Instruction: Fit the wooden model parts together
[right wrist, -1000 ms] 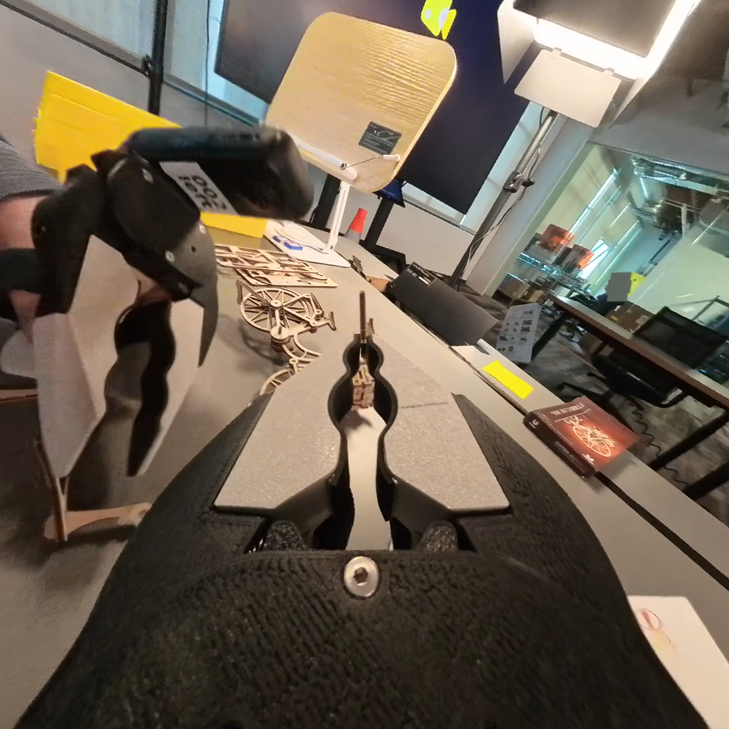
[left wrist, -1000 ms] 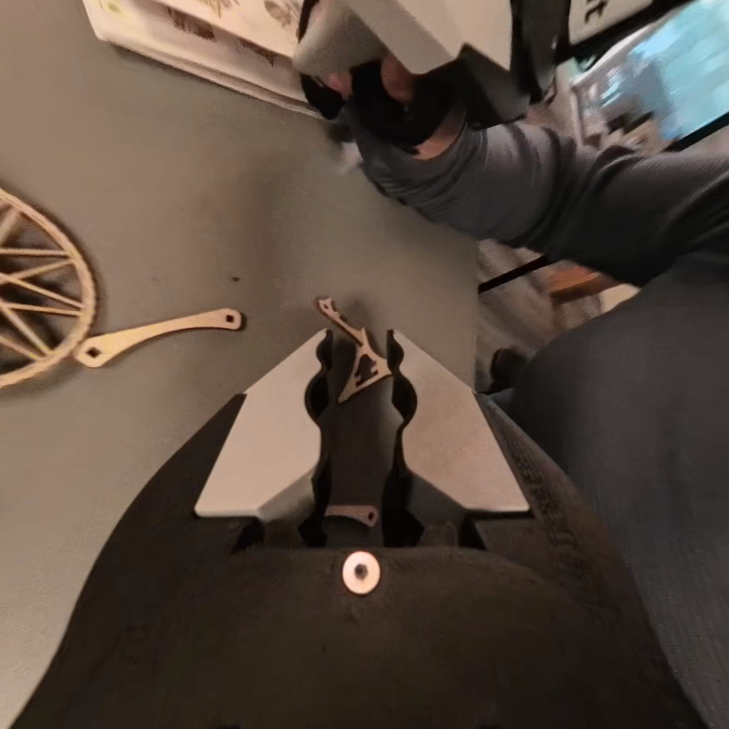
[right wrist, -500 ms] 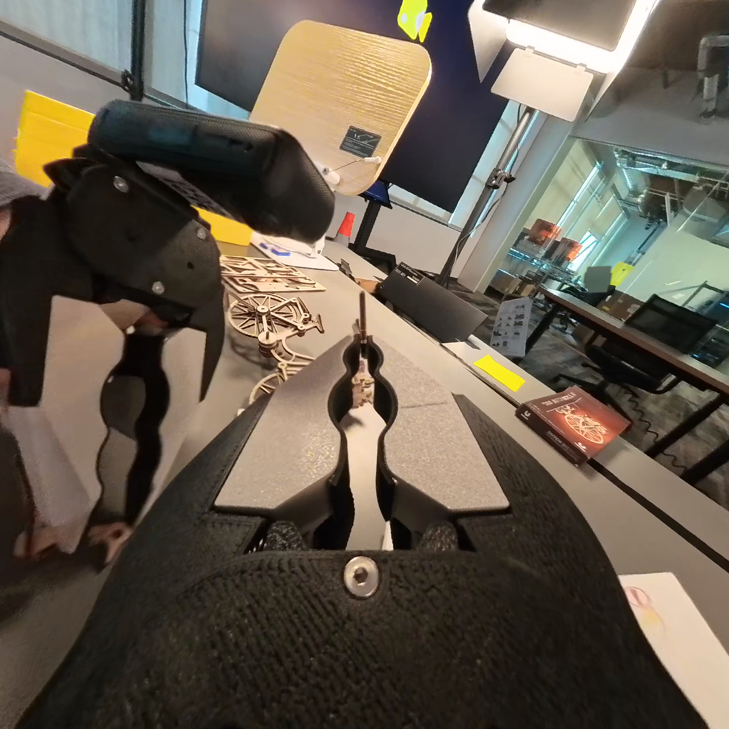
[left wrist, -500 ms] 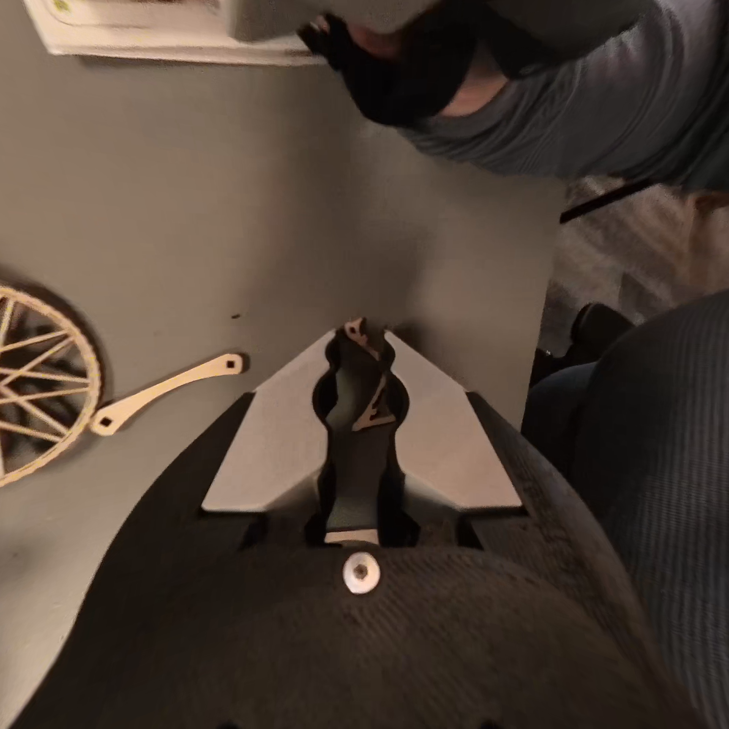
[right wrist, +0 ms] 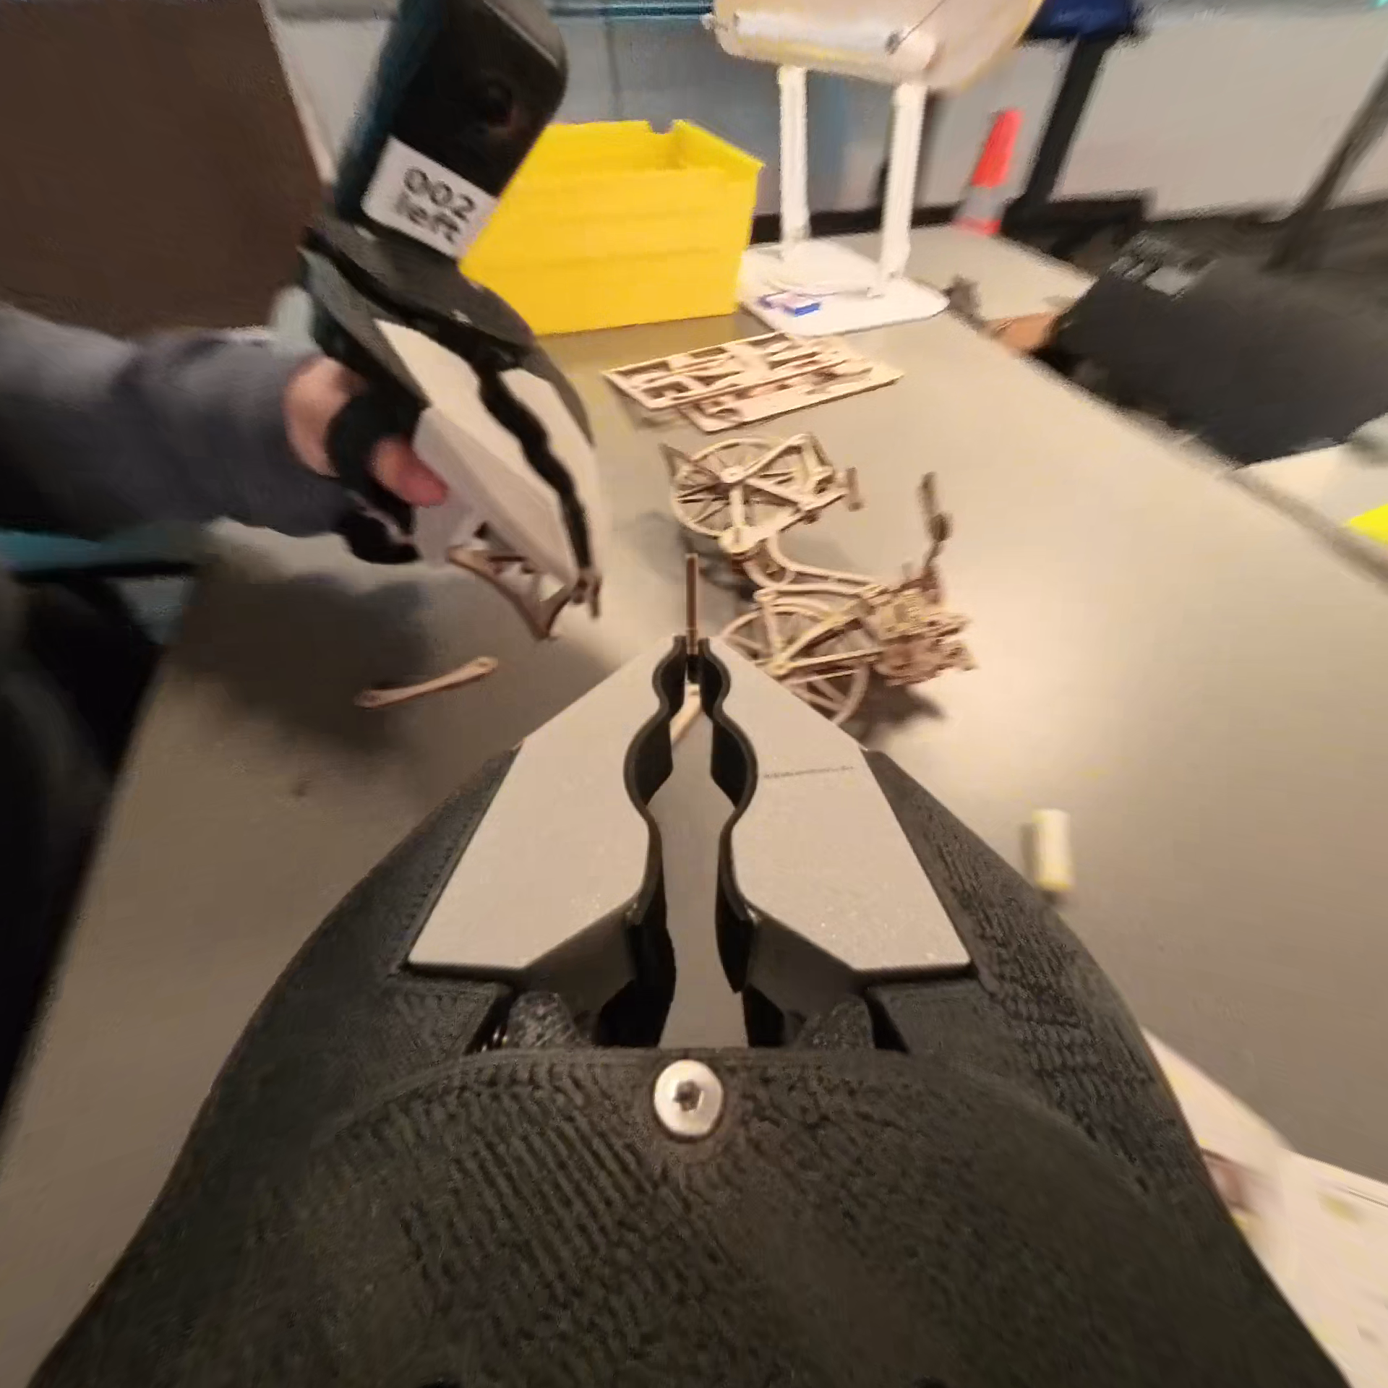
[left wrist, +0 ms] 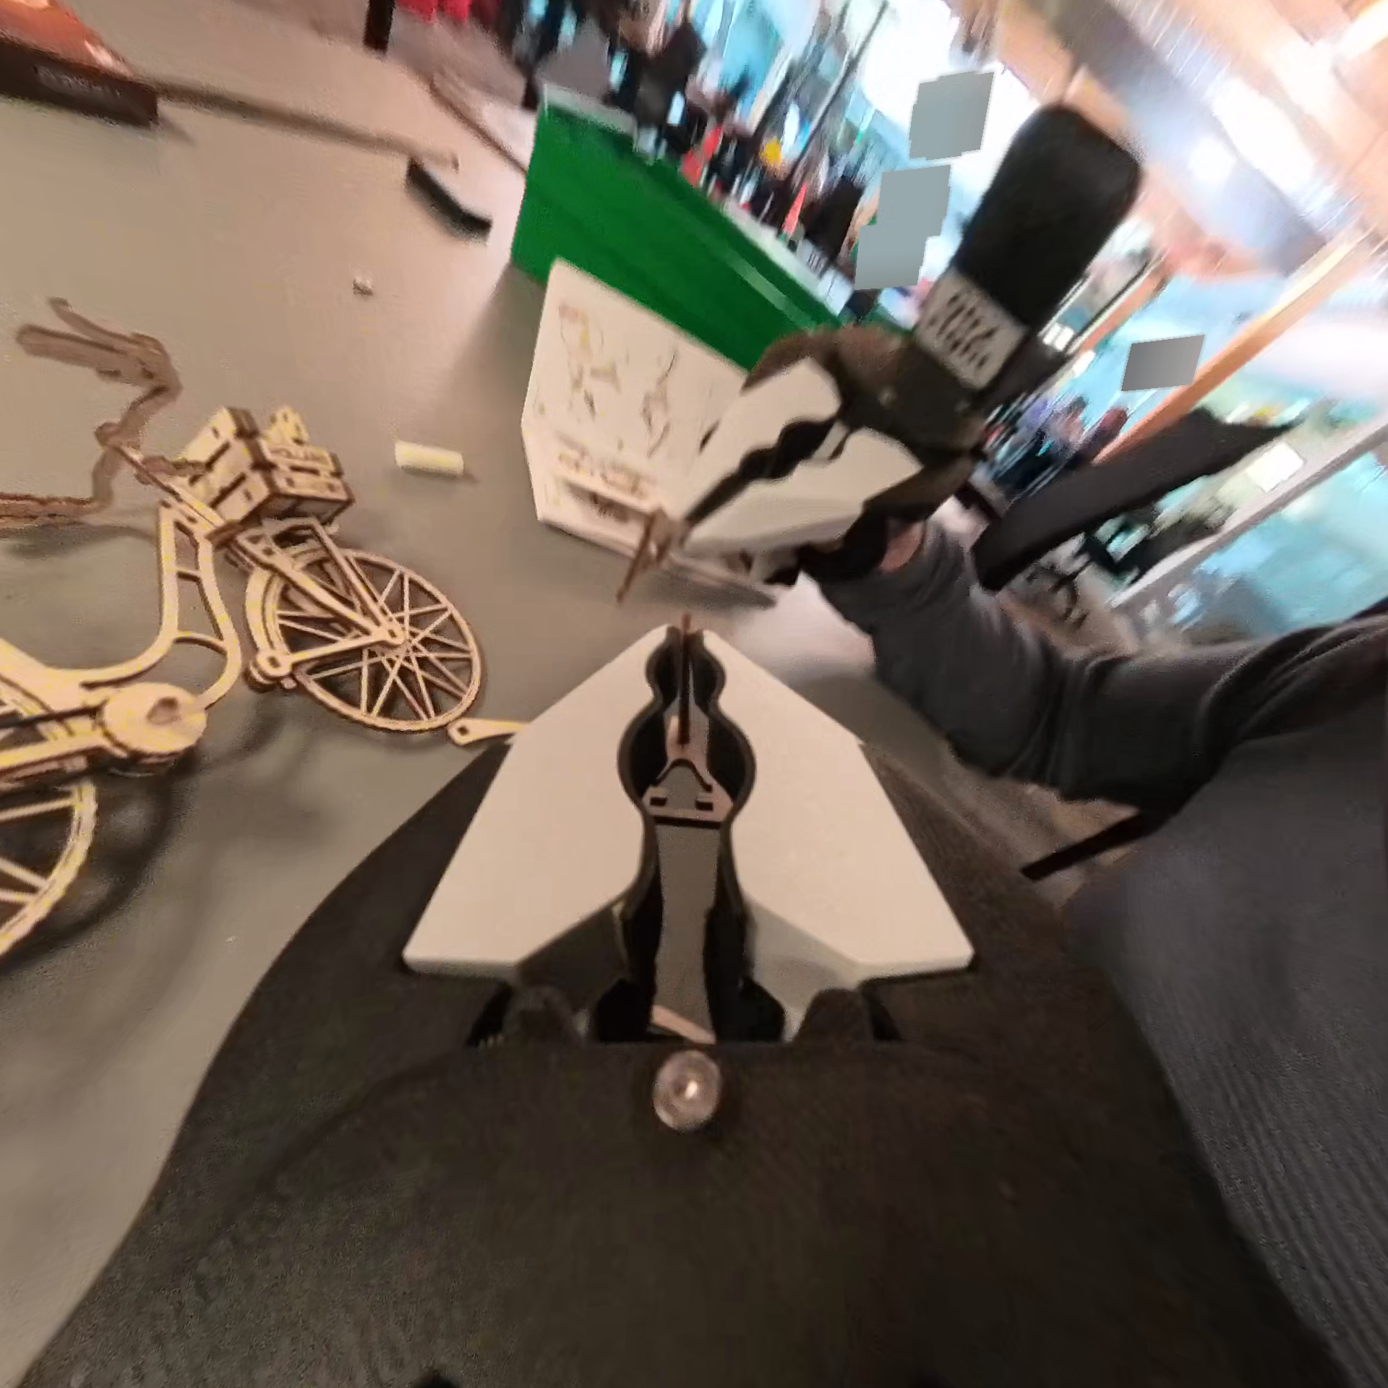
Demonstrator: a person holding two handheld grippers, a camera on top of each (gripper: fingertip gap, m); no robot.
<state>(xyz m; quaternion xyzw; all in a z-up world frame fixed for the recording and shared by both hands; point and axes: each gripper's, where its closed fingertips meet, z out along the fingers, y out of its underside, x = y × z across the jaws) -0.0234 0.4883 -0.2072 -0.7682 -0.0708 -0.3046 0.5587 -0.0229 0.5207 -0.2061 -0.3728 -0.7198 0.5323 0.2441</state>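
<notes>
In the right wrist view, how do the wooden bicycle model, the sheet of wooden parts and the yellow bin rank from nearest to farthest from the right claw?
1. Wooden bicycle model: lying on the table just ahead of the right claw, slightly right.
2. Sheet of wooden parts: flat on the table beyond the bicycle.
3. Yellow bin: farthest, at the back, left of centre.

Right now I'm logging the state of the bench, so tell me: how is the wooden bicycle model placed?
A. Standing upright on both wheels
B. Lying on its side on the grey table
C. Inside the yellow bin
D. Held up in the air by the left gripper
B: the bicycle model lies flat on its side on the grey table, apart from both grippers and outside the yellow bin.
</notes>
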